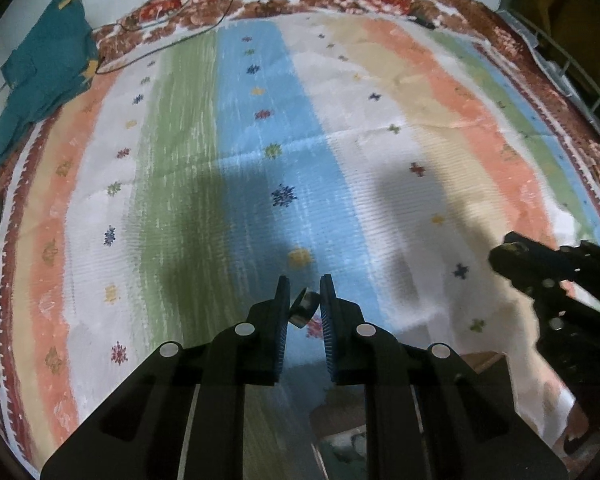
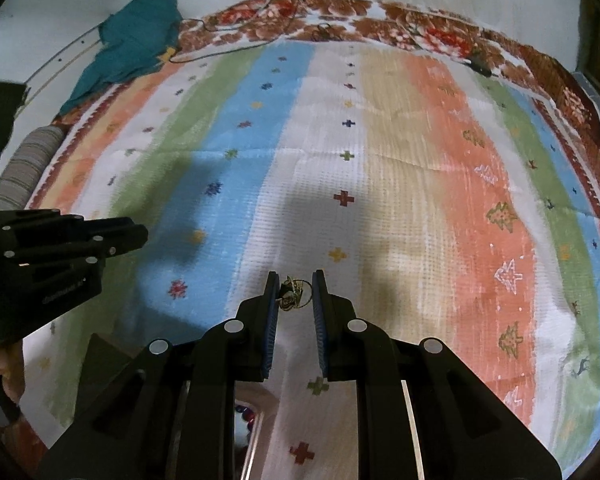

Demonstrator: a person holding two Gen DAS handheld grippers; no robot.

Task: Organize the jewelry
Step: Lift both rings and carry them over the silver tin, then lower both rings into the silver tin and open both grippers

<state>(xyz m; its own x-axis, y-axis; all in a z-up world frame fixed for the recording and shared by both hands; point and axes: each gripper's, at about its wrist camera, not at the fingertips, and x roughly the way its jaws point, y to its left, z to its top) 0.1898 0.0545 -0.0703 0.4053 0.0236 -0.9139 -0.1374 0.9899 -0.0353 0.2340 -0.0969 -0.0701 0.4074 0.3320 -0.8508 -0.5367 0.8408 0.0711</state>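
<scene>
Around both narrowed jaws, left on a dark ring (image 1: 305, 307), right on gold jewelry (image 2: 294, 293): striped cloth (image 1: 260, 120).

dark band ring (image 1: 305, 307) tilted; gold ring (image 2: 295, 293) upright.

garment (image 1: 40, 76) far left on bedspread (image 1: 360, 100)

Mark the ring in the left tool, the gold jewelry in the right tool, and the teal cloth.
ring (image 1: 305, 307), left wrist view, on its dark band.
gold jewelry (image 2: 294, 294), right wrist view, on its tangled middle.
teal cloth (image 1: 44, 76), left wrist view, on its central fold.
</scene>
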